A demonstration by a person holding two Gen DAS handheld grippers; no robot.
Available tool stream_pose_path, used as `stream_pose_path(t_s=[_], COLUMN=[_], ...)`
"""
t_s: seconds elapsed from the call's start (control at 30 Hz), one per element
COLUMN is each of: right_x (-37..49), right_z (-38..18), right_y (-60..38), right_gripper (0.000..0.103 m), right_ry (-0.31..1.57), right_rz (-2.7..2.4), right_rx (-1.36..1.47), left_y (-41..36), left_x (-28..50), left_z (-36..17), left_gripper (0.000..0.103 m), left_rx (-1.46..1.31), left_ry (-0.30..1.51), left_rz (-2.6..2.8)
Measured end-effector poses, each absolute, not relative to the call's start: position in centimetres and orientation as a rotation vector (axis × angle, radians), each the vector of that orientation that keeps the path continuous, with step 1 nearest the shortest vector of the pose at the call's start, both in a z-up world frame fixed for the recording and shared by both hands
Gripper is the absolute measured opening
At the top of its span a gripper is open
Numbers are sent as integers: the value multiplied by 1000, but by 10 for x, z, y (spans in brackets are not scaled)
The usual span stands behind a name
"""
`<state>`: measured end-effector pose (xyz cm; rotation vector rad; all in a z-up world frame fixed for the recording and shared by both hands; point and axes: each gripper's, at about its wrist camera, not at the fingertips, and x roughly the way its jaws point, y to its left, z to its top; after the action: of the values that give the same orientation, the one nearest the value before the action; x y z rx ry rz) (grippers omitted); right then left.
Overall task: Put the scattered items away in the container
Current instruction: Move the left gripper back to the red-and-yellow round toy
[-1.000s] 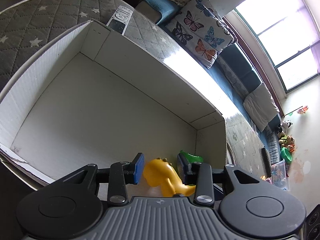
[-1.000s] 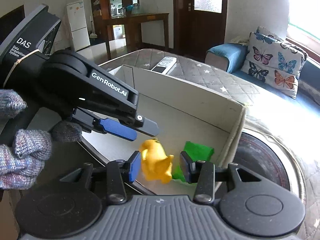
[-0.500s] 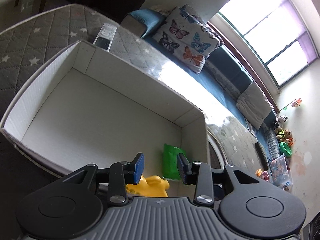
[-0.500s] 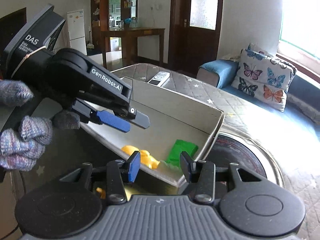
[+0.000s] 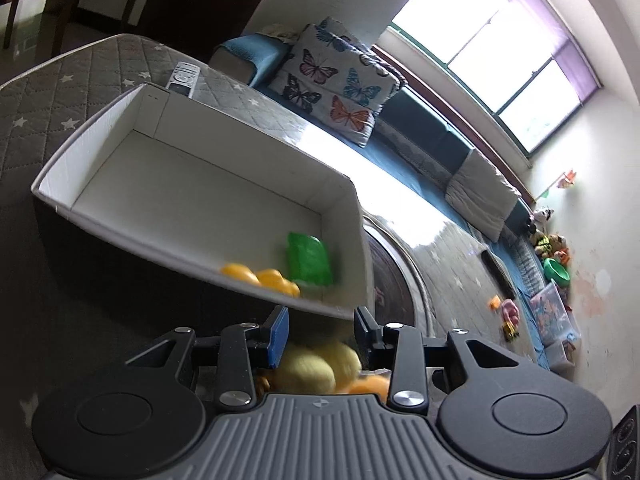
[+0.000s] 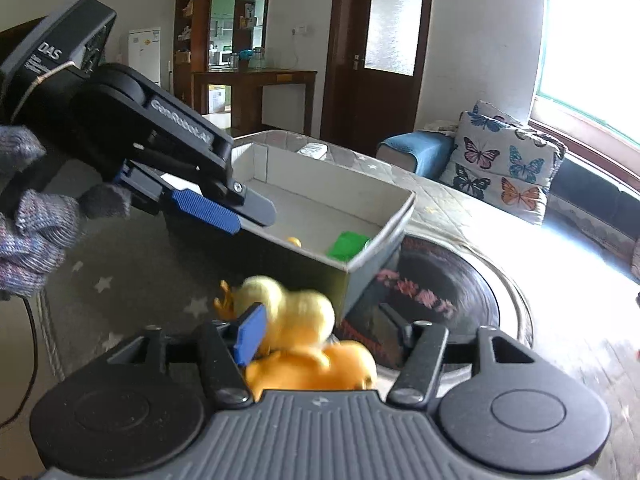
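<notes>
A white cardboard box (image 5: 64, 196) (image 6: 404, 216) sits on a grey quilted surface. Inside it lie a green packet (image 5: 308, 258) (image 6: 346, 246) and a yellow toy (image 5: 260, 278) (image 6: 294, 242) near the front corner. Outside the box, below its near wall, a pale yellow duck (image 6: 288, 312) (image 5: 316, 368) and an orange toy (image 6: 316, 368) (image 5: 370, 386) lie on the surface. My right gripper (image 6: 324, 328) is open with the duck between its fingers, not clamped. My left gripper (image 5: 322, 330) (image 6: 224, 212) is open and empty, just outside the box's near wall.
A remote control (image 5: 182, 78) lies beyond the box. A round dark tray (image 6: 440, 296) sits right of the box. A butterfly cushion (image 6: 504, 168) and blue sofa stand at the back right. Toys are scattered on the floor (image 5: 508, 312).
Both grippers have pulled back and down out of the box. The yellow toy was let go and lies inside the box. The duck and orange toy have come into view outside the box.
</notes>
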<state>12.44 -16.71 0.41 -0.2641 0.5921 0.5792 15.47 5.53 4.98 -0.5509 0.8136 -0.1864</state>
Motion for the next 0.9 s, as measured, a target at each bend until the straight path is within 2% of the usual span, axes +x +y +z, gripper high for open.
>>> stream_pose_path(t_s=[0.17,0.9], right_x=[103,96], right_z=[-8,-56], right_y=[-178,-204], right_gripper=[69,69], right_ry=[605,689], right_rz=[560,534], right_rx=[-255,-162], left_y=[42,0], left_x=[135,93], left_z=[46,16], left_gripper=[38,38], left_rx=[-538,-543], left_ry=[814,918], left_rz=[-215,-335])
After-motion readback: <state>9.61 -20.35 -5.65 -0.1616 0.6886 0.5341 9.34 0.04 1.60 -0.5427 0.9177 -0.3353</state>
